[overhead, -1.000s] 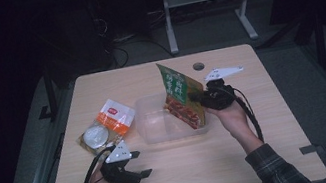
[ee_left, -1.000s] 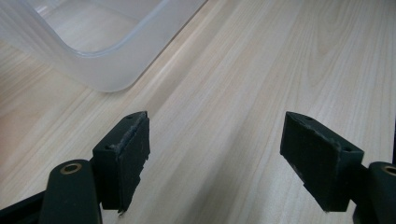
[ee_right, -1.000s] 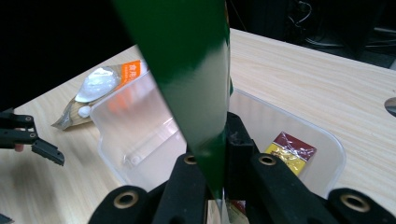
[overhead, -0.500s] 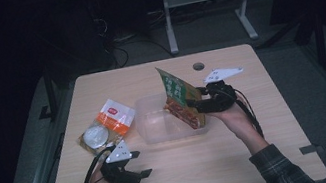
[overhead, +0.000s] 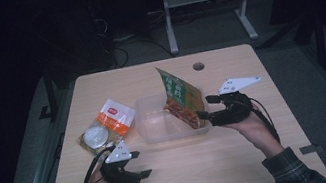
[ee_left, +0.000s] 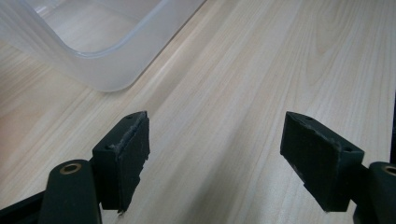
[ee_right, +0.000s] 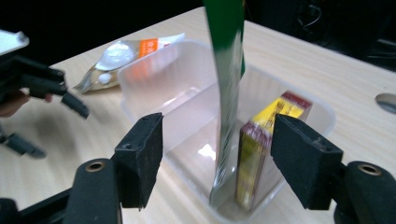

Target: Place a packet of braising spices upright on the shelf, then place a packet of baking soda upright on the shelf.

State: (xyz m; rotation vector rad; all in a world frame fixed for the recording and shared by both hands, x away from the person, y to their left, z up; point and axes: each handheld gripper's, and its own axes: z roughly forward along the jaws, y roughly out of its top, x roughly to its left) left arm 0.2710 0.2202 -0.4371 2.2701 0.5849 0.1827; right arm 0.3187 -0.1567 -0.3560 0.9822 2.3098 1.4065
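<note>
Green snack bag (overhead: 180, 96) stands on edge in the clear plastic tub (overhead: 156, 123) at table centre, leaning toward 11 o'clock. We note the right gripper (overhead: 203, 107) at the tub's 3 o'clock; its jaws have just been opening and now flank the bag untouching. Left gripper (overhead: 139, 164), at 7 o'clock, gapes over bare table (overhead: 244, 158).

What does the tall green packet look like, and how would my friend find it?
Start at the wooden table and find the clear plastic tub in its middle. The green packet stands on edge inside the tub's right end, just in front of the right gripper. It is the one upright thing there; the orange-and-white packet lies flat on the table left of the tub.
</note>
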